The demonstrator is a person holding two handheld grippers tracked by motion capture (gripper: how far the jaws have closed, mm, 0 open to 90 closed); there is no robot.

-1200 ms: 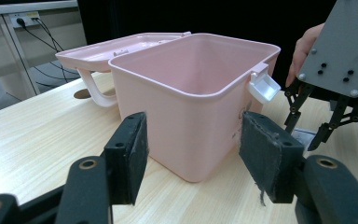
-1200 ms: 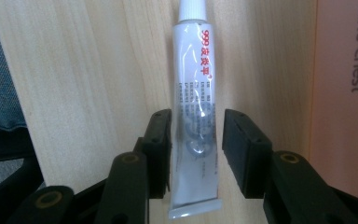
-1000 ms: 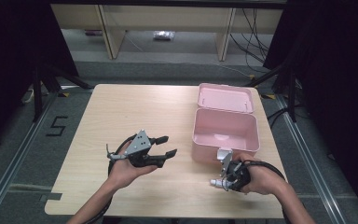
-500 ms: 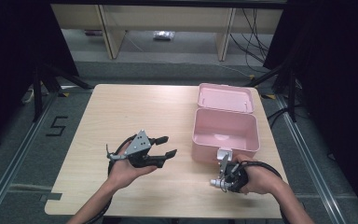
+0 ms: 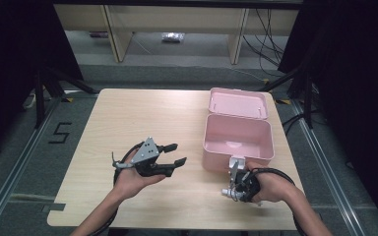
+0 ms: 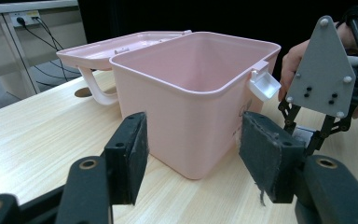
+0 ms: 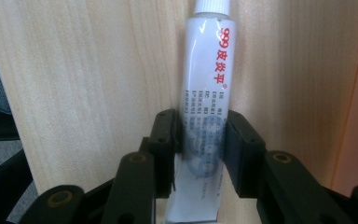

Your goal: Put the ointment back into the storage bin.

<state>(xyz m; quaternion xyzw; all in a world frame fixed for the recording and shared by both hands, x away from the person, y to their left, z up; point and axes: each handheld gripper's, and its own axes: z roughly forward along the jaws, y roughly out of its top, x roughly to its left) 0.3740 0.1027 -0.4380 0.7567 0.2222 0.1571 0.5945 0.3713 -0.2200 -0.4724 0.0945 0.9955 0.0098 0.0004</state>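
High view: I am holding my left gripper (image 5: 170, 156) over the table (image 5: 128, 113), its jaws standing apart with nothing between them and pointing toward the pink box (image 5: 238, 142). The box is sitting on the right half of the table with its lid (image 5: 238, 102) lying open behind it. My right gripper (image 5: 233, 178) is pointing down at the tabletop just in front of the box's near wall, close to the table's front edge.

Left gripper view: I am looking between my two spread black jaws at the box, whose inside is showing pink walls and nothing else that I can make out. A small white latch (image 6: 265, 86) is sticking out from its rim. Beside it, my right hand (image 6: 292, 65) is holding the other gripper, with its grey plate (image 6: 320, 70) facing the camera.

Right gripper view: I am closing my right gripper (image 7: 200, 140) on a white tube (image 7: 204, 93) with red print, lying flat on the wood. The jaws have just been narrowing, and both pads are now lying against the tube's sides near its flat end, the cap pointing away from me. The pink wall is showing at the right edge.
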